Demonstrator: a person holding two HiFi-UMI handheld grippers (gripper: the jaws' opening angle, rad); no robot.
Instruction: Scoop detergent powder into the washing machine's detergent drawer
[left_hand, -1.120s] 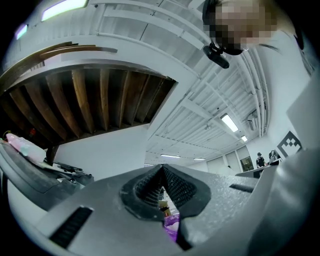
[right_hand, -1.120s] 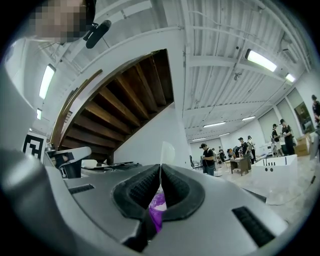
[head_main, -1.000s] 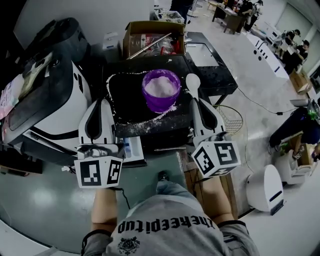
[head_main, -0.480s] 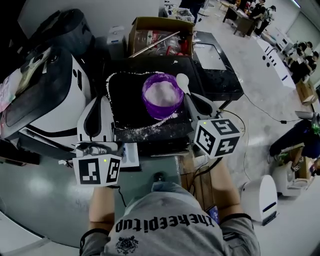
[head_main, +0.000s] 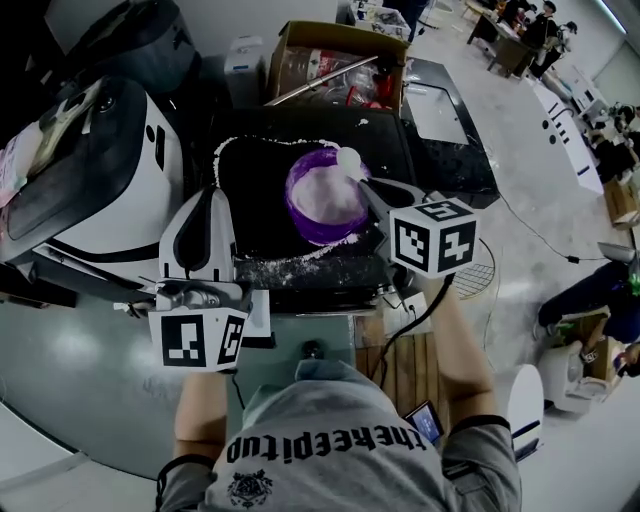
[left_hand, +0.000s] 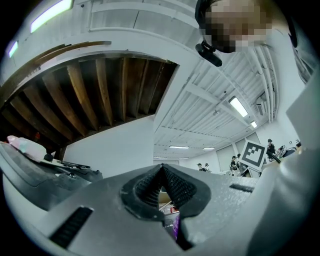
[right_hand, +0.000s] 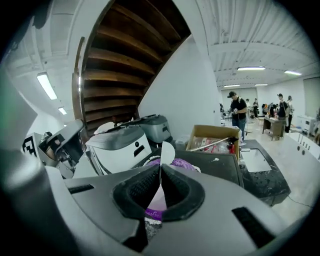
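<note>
- Clamps a white spoon (right_hand: 166, 150) tight in the right gripper (right_hand: 160, 176), bowl above the purple tub (head_main: 318, 232) of powder (head_main: 325, 188).
- Finds that tub on a black top (head_main: 255, 190) (spilled powder all round).
- Holds the left gripper (left_hand: 161, 172) closed on nothing, just beside the white washing machine (head_main: 110, 190).

grey t-shirt (head_main: 335, 455), dark print; white left tongs (head_main: 207, 193) and right tongs (head_main: 366, 186) (black-lined)

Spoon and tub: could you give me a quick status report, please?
Right gripper shut on spoon, bowl at rim of purple tub. Left gripper shut, empty. Spilled powder on black top.
</note>
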